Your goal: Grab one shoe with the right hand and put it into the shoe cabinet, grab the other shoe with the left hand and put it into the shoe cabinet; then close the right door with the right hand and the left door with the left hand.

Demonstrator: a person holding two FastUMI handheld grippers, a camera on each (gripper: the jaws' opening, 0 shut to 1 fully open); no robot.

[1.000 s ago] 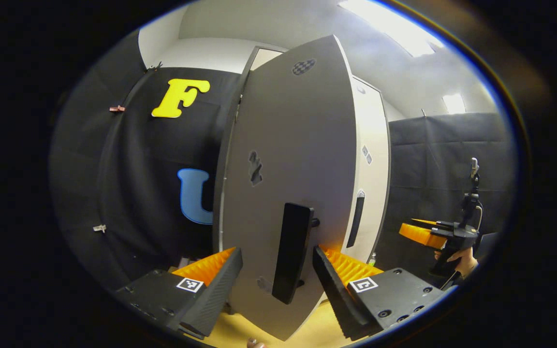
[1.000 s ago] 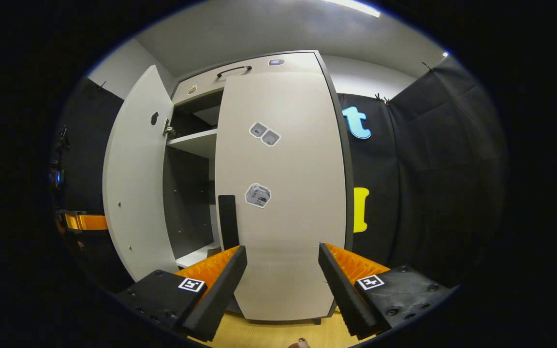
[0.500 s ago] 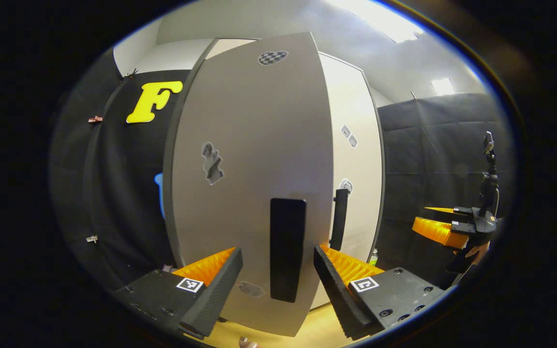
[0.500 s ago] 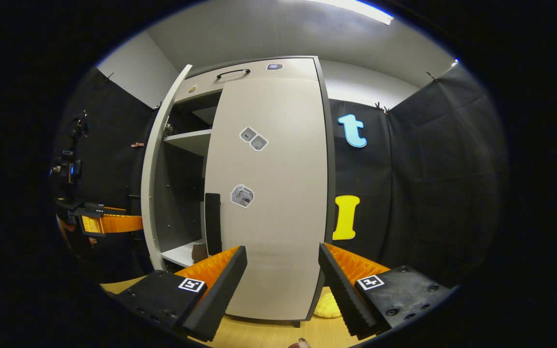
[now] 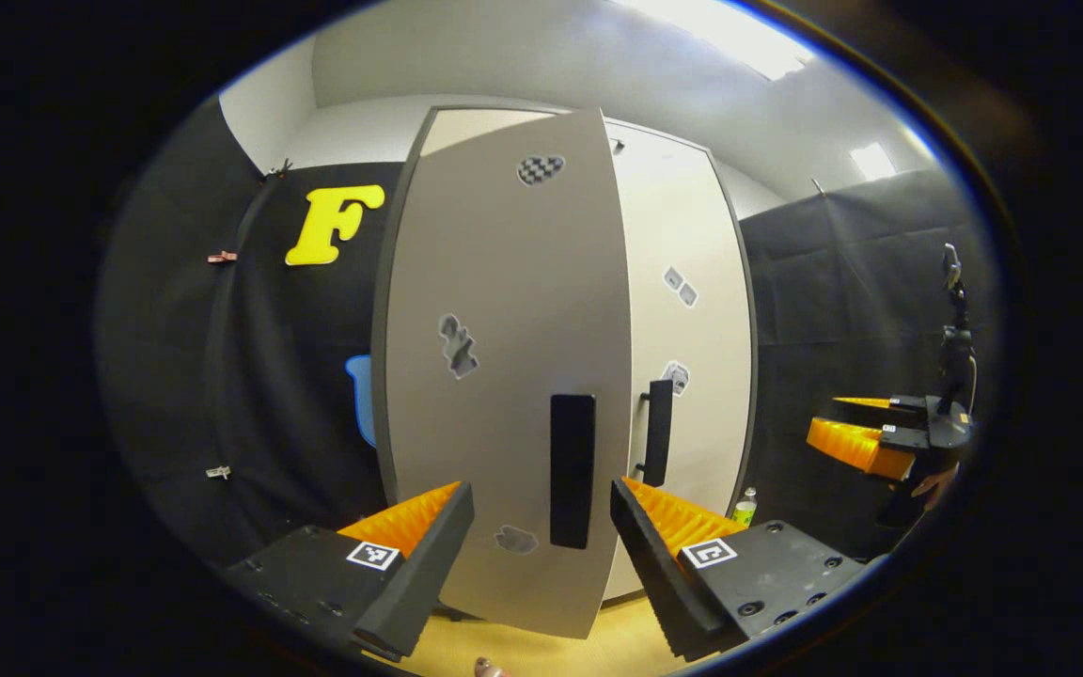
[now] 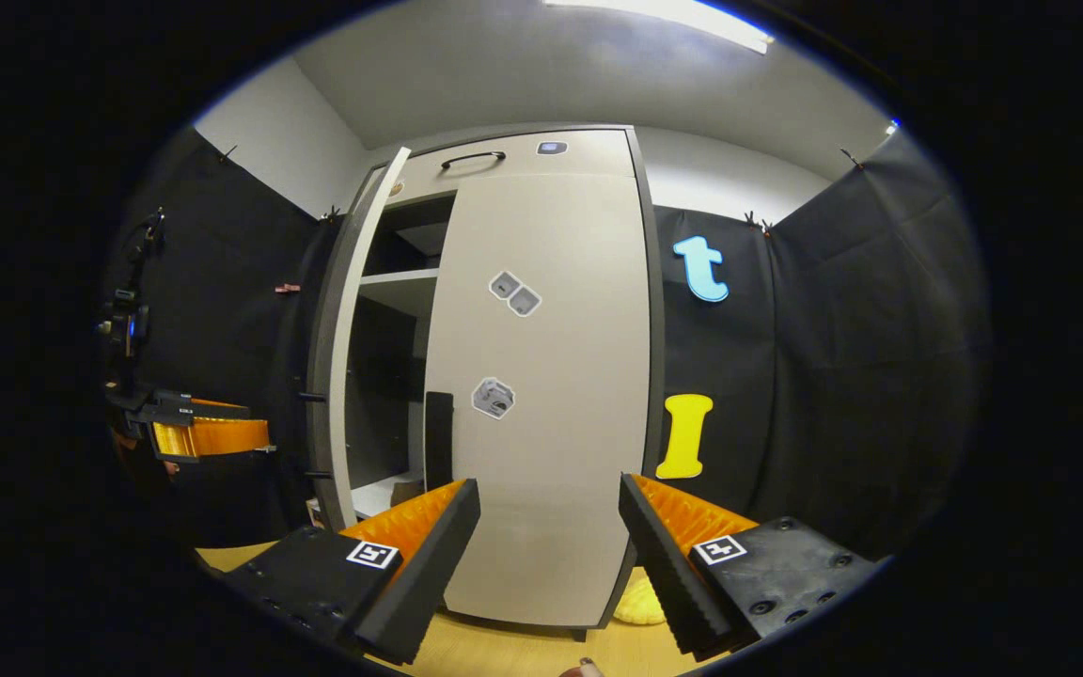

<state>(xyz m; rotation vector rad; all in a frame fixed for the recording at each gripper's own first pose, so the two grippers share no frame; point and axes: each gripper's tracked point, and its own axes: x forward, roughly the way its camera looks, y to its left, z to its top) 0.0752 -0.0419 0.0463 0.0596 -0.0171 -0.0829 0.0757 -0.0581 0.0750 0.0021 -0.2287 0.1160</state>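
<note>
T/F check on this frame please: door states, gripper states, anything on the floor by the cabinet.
1. The right door is shut. True.
2. The left door is fully shut. False: it stands ajar, with a shelf showing behind it.
3. The left gripper is clamped on the left door's handle. False: its fingers are spread apart.
4. The right gripper is open. True.
5. A yellow thing lies on the floor by the cabinet's right foot. True.
</note>
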